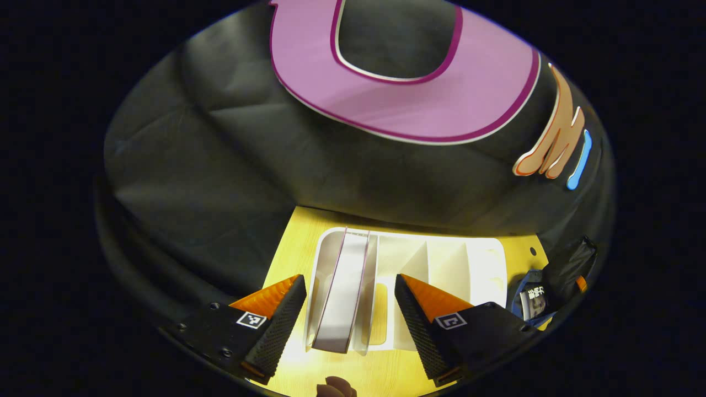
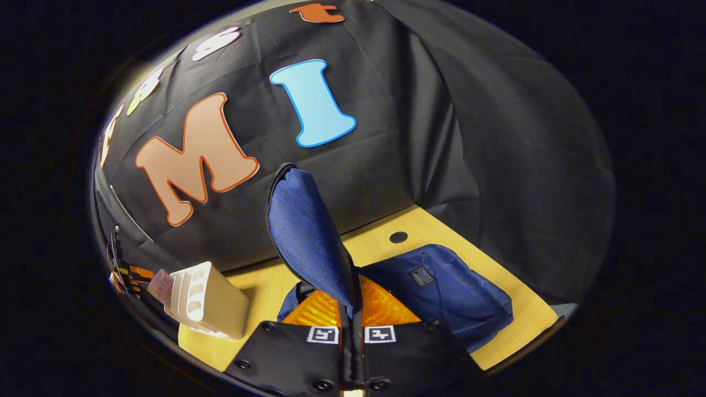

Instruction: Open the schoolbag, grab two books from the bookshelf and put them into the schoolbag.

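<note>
Our left gripper (image 1: 350, 314) has its jaws apart, with the book (image 1: 345, 292) standing in the shelf's (image 1: 485, 264) end slot straight ahead between them, spine running away from us. Our right gripper (image 2: 352, 331) is clamped on the bag's (image 2: 458, 298) flap (image 2: 306, 231), lifted near the tabletop's (image 2: 524, 314) far edge.

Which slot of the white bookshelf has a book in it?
The slot at the left end in the left gripper view: a book stands in it. The other slots of the bookshelf, to its right, look empty. The open left gripper faces it.
</note>
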